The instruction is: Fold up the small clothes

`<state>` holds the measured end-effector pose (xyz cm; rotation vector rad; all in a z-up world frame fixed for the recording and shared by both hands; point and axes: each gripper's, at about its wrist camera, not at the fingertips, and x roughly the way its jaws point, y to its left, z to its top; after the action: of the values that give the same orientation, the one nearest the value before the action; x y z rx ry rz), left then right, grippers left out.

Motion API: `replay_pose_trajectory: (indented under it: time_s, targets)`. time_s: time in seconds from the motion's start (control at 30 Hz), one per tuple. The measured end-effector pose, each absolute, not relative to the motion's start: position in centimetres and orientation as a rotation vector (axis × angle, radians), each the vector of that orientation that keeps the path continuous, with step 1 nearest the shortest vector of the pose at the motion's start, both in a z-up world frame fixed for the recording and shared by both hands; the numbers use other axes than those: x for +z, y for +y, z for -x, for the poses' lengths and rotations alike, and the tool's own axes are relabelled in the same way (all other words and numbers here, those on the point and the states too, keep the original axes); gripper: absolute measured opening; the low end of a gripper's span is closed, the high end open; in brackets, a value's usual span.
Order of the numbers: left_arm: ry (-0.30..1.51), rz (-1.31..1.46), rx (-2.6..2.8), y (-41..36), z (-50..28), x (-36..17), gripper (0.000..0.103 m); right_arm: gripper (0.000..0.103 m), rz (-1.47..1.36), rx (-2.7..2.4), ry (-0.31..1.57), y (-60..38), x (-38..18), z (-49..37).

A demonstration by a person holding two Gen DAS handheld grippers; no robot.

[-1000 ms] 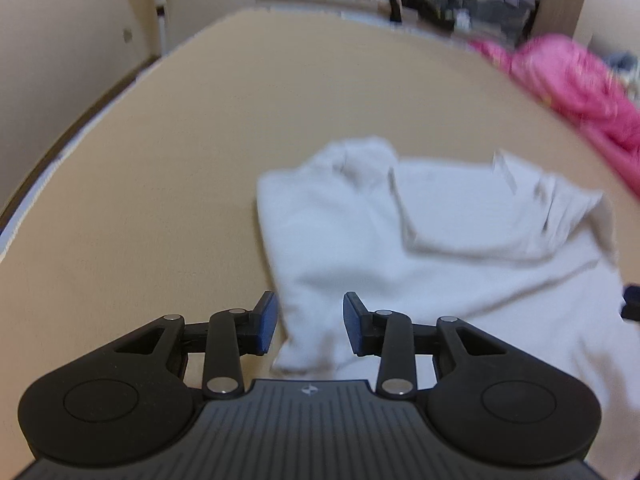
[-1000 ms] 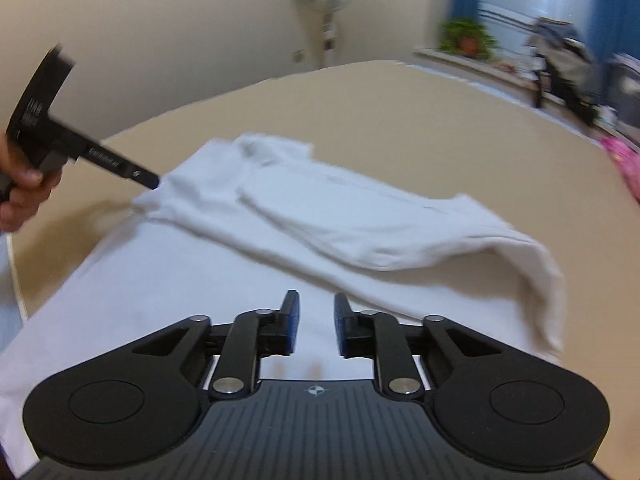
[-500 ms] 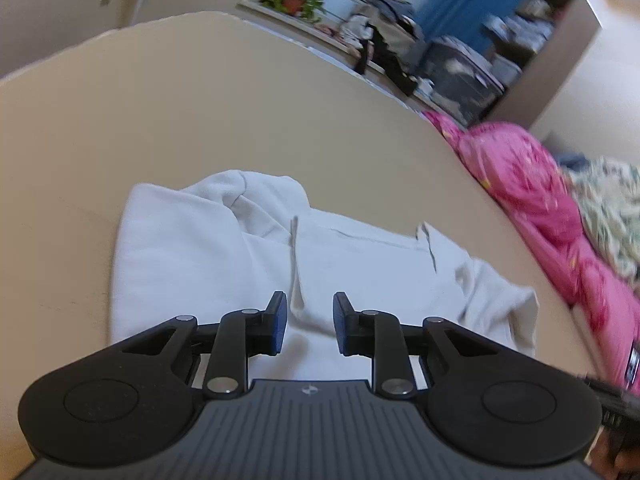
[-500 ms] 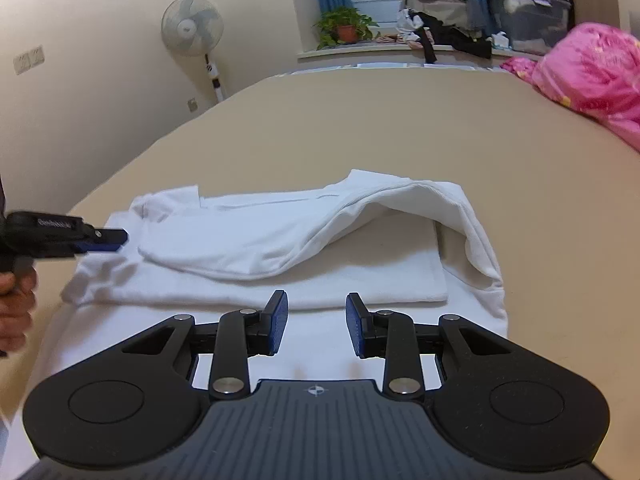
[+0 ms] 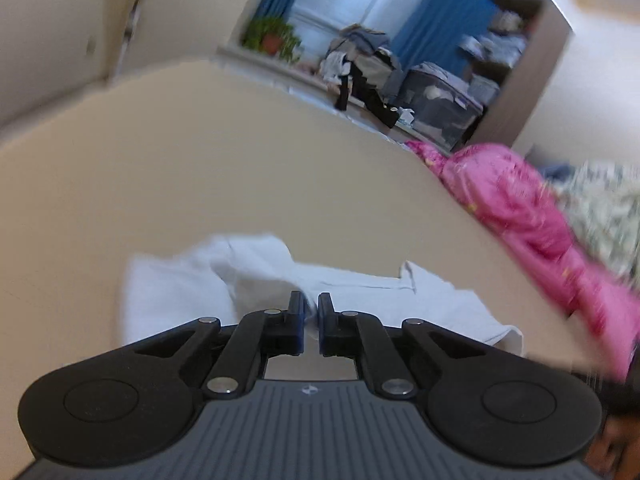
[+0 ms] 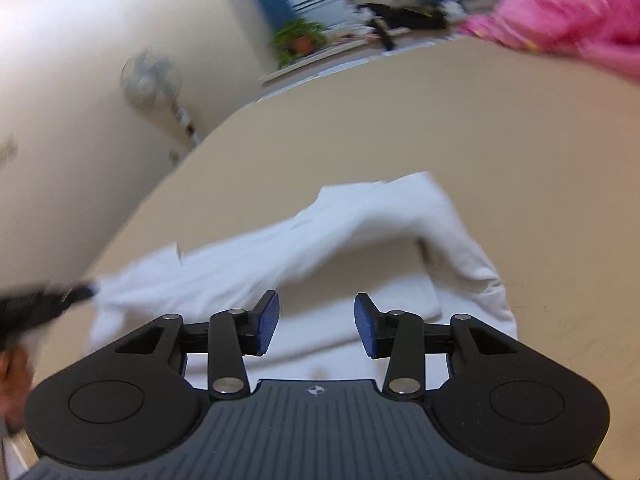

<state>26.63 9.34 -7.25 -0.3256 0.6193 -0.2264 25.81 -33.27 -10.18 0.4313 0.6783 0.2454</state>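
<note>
Left tongs closed (on shirt), right tongs opening

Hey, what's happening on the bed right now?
A person is folding a white garment on the tan bed with two handheld grippers. The left gripper is pinched shut on a bunched fold of the cloth. The right gripper hovers over the garment, jaws opening, nothing between them.

Soft matt white cloth garment lies on a smooth matt tan surface, below a glossy pink quilted fabric at right.
</note>
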Motion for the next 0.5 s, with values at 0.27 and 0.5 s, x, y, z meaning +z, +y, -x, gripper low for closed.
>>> replay_pose_trajectory:
  time_s: [0.27, 0.5]
  targets:
    - [0.846, 0.258, -0.058, 12.6, -23.0, -5.9, 0.016, 0.047, -0.778, 0.141, 0.778, -37.6, -14.5, -29.2]
    - [0.823, 0.456, -0.002, 15.4, -23.2, -8.7, 0.033, 0.0, -0.804, 0.003, 0.78, -38.9, -14.1, -29.1]
